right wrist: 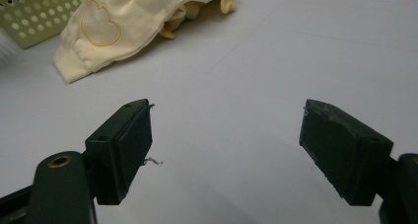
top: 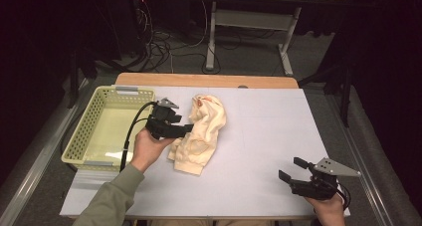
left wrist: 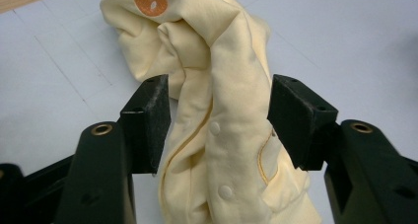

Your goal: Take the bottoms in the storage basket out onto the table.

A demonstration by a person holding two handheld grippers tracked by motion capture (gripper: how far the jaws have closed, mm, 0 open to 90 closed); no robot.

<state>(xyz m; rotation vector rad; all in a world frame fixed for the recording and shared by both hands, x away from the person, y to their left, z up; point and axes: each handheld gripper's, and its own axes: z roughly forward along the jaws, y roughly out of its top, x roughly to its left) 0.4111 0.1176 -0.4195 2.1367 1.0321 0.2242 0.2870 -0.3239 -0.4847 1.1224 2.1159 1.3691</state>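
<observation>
Pale-yellow baby garment (top: 200, 134) lying crumpled on the white bench (top: 259, 136), just right of the green perforated basket (top: 107, 126). I have the left gripper (left wrist: 219, 120) set astride a bunched ridge of the cloth; its jaws flank the fold on both sides, and I cannot tell whether the pads are pressing or only brushing it. The right gripper (right wrist: 224, 150) rests well apart near the bench's near-right corner, jaws spread wide with nothing between them. I judge the garment light, limp and non-slippery; it will sag and trail when lifted. The thick gathered fold near the snap buttons (left wrist: 215, 129) offers the surest hold, better than a single thin layer.
</observation>
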